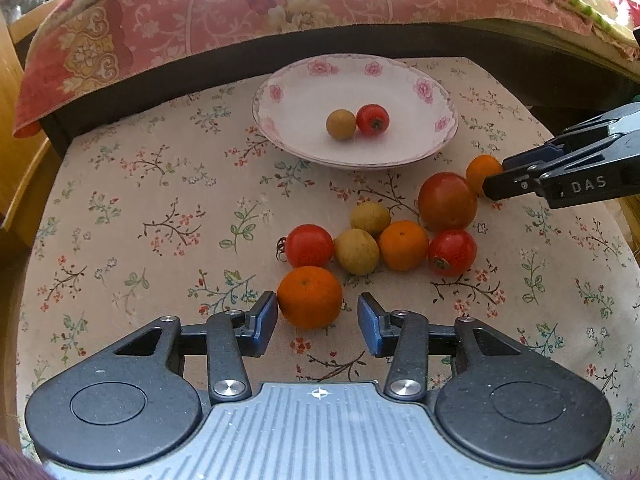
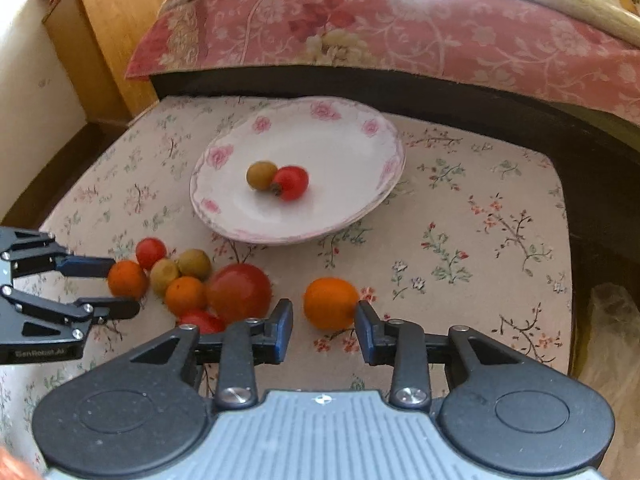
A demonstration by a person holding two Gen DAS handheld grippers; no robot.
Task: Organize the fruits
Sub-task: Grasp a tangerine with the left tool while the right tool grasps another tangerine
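A white plate with pink flowers (image 1: 416, 136) (image 2: 224, 212) holds a tan longan (image 1: 341, 124) and a small red tomato (image 1: 373, 119). A cluster of fruit lies in front of it: a large tomato (image 1: 447, 201), small tomatoes, longans and oranges. My left gripper (image 1: 317, 316) is open, its fingers on either side of an orange (image 1: 310, 297) on the cloth. My right gripper (image 2: 324, 326) is open around another orange (image 2: 330, 303), whose right side touches the right finger.
The floral cloth (image 1: 160, 208) covers a small table. A dark bed frame (image 1: 400, 40) with a pink floral blanket (image 1: 240, 4) runs behind it. A wooden cabinet (image 2: 104, 36) stands at the left.
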